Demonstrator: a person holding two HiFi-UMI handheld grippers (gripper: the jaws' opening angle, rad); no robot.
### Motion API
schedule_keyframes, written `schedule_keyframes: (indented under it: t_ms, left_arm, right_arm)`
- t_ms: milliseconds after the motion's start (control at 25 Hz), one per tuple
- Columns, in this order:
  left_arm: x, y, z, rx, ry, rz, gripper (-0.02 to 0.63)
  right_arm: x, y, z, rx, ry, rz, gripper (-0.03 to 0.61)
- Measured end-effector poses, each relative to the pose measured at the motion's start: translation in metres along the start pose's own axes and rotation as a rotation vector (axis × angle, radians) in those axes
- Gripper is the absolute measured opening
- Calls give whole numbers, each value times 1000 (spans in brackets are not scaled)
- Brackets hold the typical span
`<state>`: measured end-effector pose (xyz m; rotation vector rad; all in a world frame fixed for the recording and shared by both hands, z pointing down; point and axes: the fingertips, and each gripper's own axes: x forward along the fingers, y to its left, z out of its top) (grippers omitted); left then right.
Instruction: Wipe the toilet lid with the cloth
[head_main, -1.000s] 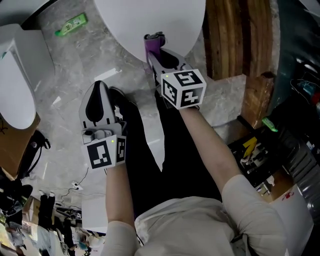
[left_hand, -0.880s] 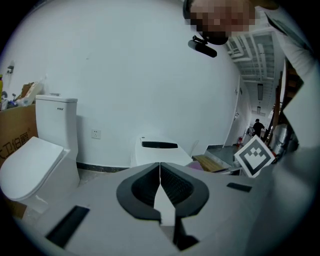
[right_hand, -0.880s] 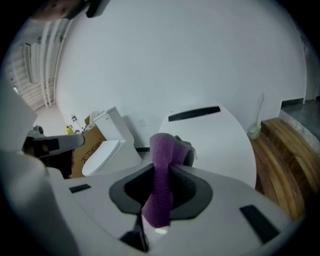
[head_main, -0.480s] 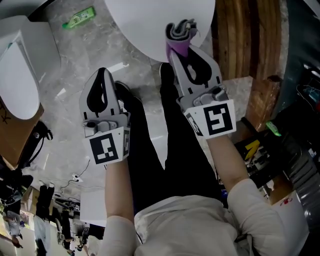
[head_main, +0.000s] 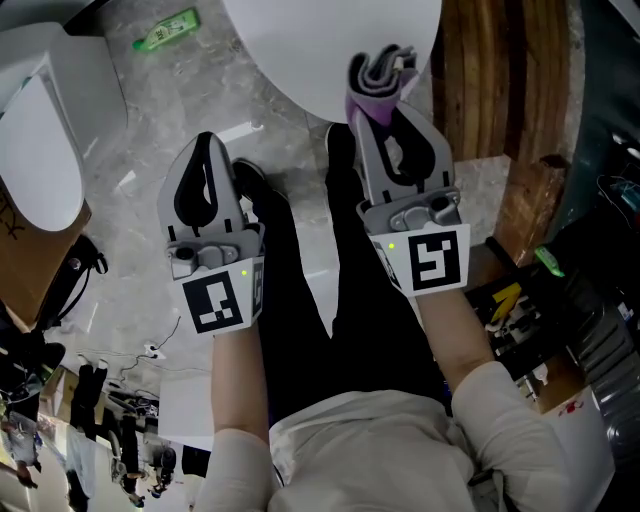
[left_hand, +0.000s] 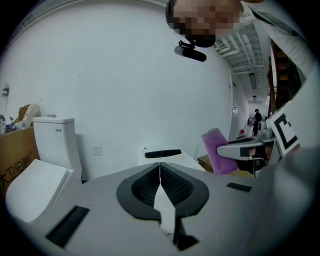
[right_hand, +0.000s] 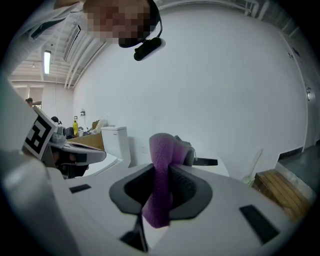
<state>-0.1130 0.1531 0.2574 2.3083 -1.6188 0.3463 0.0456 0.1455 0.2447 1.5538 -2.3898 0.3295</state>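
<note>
The white toilet lid (head_main: 300, 50) fills the top centre of the head view. My right gripper (head_main: 385, 95) is shut on a folded purple and grey cloth (head_main: 378, 75), whose end hangs over the lid's near right edge. In the right gripper view the cloth (right_hand: 162, 172) sticks up between the jaws, and the toilet (right_hand: 210, 162) lies just behind it. My left gripper (head_main: 203, 150) is shut and holds nothing, lower left of the lid, above the floor. In the left gripper view its jaws meet, with the toilet (left_hand: 162, 155) ahead and the cloth (left_hand: 219, 150) to the right.
A second white toilet (head_main: 45, 140) stands at the left, beside a cardboard box (head_main: 40, 275). A green bottle (head_main: 165, 28) lies on the grey floor. Wooden planks (head_main: 500, 80) stand right of the lid. Cluttered tools (head_main: 520, 300) lie at the right, and the person's dark legs are below the grippers.
My right gripper has carried the cloth to the right and forward, from the lid's near edge centre to its right side. The left gripper has barely moved.
</note>
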Motion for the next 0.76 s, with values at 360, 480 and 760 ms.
schedule_keyframes:
  t_ms: [360,480,760]
  left_arm:
    - [-5,9,0,-48,-15,30,17]
    - [-6,8,1,-52,-19,31,17]
    - [-8,10,7,-44,-34,28,15]
  right_arm:
    - [-3,-1,-3,-23,11,11,89]
    - [-3,-1,-4,-17,11,10,89]
    - [-5,3,-7,-36,21,17,89]
